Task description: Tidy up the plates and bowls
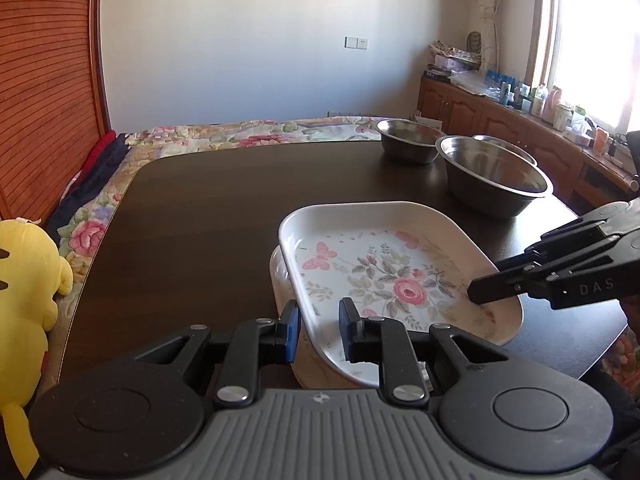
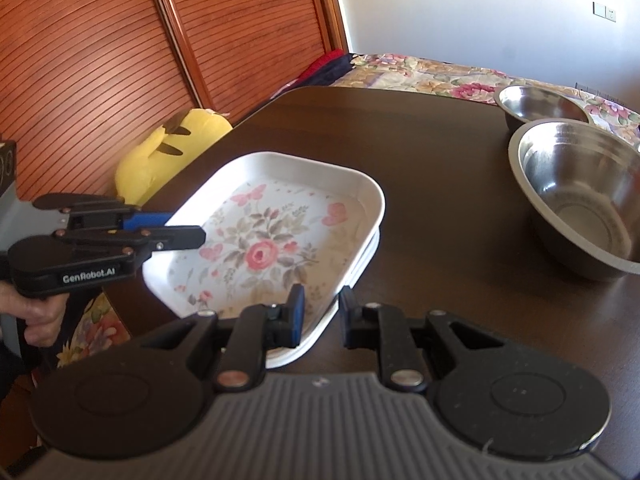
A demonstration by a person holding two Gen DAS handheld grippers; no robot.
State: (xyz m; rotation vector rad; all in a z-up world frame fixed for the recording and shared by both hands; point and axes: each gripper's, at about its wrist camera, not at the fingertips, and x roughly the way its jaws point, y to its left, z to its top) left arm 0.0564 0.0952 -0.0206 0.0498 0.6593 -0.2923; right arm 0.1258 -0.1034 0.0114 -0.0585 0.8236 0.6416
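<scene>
A white rectangular plate with a rose and butterfly print point(image 1: 380, 264) point(image 2: 256, 224) sits slightly askew over a second white plate point(image 1: 278, 280) point(image 2: 370, 254) on the dark table. My left gripper point(image 1: 320, 330) is shut on the top plate's near left rim, with one pad inside the plate and one outside. My right gripper point(image 2: 322, 312) is shut on the opposite rim in the same way. Each gripper shows in the other's view: the right one point(image 1: 478, 292) and the left one point(image 2: 190, 226). Steel bowls stand beyond: a large one point(image 1: 496, 176) point(image 2: 580, 200) and a smaller one point(image 1: 412, 140) point(image 2: 544, 106).
The rim of a third steel bowl point(image 1: 506, 145) shows behind the large one. A yellow plush toy point(image 1: 28, 280) point(image 2: 168, 152) lies off the table's edge on a floral bedspread point(image 1: 240, 134). A wooden slatted wardrobe point(image 2: 100, 60) and a cluttered cabinet point(image 1: 520, 112) line the room.
</scene>
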